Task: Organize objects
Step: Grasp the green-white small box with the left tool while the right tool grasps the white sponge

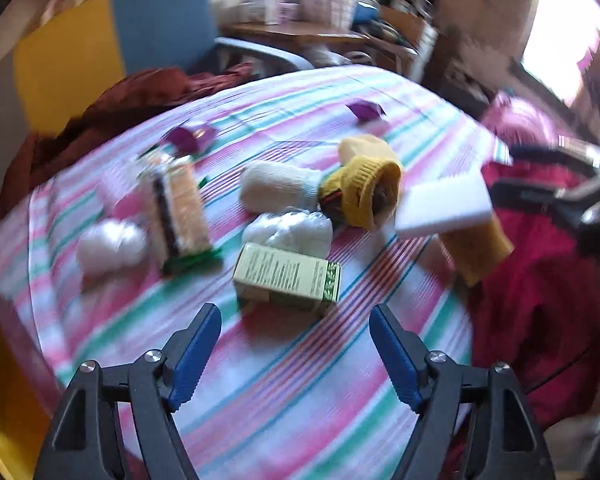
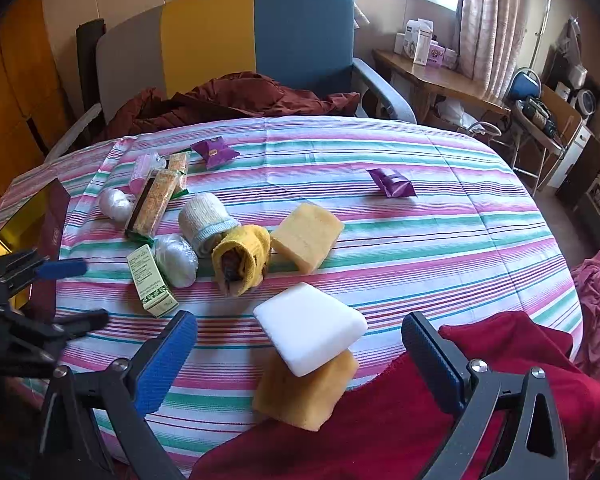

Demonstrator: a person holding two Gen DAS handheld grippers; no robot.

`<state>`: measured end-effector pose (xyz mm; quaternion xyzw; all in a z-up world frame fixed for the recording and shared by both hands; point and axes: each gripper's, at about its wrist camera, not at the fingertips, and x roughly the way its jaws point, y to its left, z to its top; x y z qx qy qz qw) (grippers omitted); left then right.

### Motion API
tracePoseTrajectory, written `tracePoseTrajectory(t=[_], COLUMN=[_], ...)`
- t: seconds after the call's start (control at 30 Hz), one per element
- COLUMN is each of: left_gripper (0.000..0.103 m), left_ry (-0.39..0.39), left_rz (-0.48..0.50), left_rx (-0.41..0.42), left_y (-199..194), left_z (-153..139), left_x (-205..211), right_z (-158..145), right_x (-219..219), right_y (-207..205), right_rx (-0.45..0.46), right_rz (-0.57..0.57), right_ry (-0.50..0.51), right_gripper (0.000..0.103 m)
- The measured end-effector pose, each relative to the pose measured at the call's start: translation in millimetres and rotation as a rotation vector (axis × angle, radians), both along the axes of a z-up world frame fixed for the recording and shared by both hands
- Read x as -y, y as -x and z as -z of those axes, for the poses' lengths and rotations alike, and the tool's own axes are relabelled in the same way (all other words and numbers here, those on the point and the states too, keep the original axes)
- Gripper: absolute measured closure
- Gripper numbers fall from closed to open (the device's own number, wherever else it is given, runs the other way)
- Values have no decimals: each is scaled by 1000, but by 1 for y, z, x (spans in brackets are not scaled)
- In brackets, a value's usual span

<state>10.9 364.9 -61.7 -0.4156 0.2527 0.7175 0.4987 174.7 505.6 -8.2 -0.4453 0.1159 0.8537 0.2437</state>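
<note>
My left gripper (image 1: 296, 316) stands open just short of a green carton (image 1: 288, 276) lying on the striped tablecloth (image 1: 260, 380); nothing is between its fingers. From the right wrist it shows at the left edge (image 2: 76, 294). My right gripper (image 2: 298, 324) is open too. A white sponge (image 2: 310, 328) stacked on a yellow sponge (image 2: 304, 392) lies between its fingers, clear of both pads. Beyond lie a second yellow sponge (image 2: 306, 236), a yellow sock (image 2: 242, 260), a white sock roll (image 2: 206, 216) and a wrapped white ball (image 2: 176, 260).
Snack bars (image 2: 154, 204), another white ball (image 2: 116, 204), a pink roll (image 2: 142, 168) and two purple packets (image 2: 214, 152) (image 2: 392, 183) lie farther back. A red cloth (image 2: 380, 420) covers the near right edge. A dark box (image 2: 48, 232) sits at the left edge.
</note>
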Motion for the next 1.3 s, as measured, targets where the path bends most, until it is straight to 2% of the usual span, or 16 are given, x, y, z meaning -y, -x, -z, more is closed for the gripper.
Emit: tracePoseTrajectory(t=[0.1, 0.23, 0.43, 0.6, 0.63, 0.67, 0.7, 0.73, 0.83, 1.0, 1.07, 1.13, 1.17, 1.23, 1.27, 1.3], left_gripper=[22, 22, 24, 29, 30, 30, 30, 30, 30, 30, 30, 30, 30, 30, 30, 30], left_ry=[48, 85, 92, 66, 56, 47, 31, 21, -15, -70, -87, -90, -88, -90, -93, -100], left_rz=[46, 77, 95, 125, 118, 111, 101, 92, 48, -16, -33, -44, -48, -59, -64, -70], left_rx=[-20, -24, 4, 3, 0, -1, 11, 20, 35, 55, 65, 62, 60, 58, 59, 65], left_y=[5, 12, 18, 14, 15, 15, 15, 15, 16, 14, 12, 9, 7, 4, 3, 1], left_z=[13, 27, 38, 40, 40, 39, 38, 36, 28, 13, 7, 5, 5, 4, 3, 1], left_x=[-15, -26, -36, -39, -37, -36, -31, -28, -14, 8, 18, 24, 25, 30, 33, 37], right_z=[0, 1, 17, 44, 48, 51, 52, 52, 42, 21, 12, 12, 15, 18, 19, 19], right_x=[-4, 0, -7, -7, -6, -5, -3, -3, -8, -19, -20, -20, -22, -23, -23, -24], right_y=[4, 17, 47, 71, 73, 75, 76, 75, 70, 56, 50, 47, 47, 49, 51, 52], right_rx=[18, 104, 282, 478, 498, 517, 531, 523, 470, 383, 340, 347, 349, 367, 367, 371], right_rz=[-37, -186, -320, -422, -431, -447, -459, -453, -416, -311, -282, -264, -257, -269, -277, -288], right_ry=[4, 5, -27, -38, -42, -43, -48, -44, -30, -9, 14, 45, 43, 53, 56, 63], right_gripper=[0, 0, 0, 1, 4, 21, 49, 59, 66, 85, 87, 87, 82, 46, 14, 2])
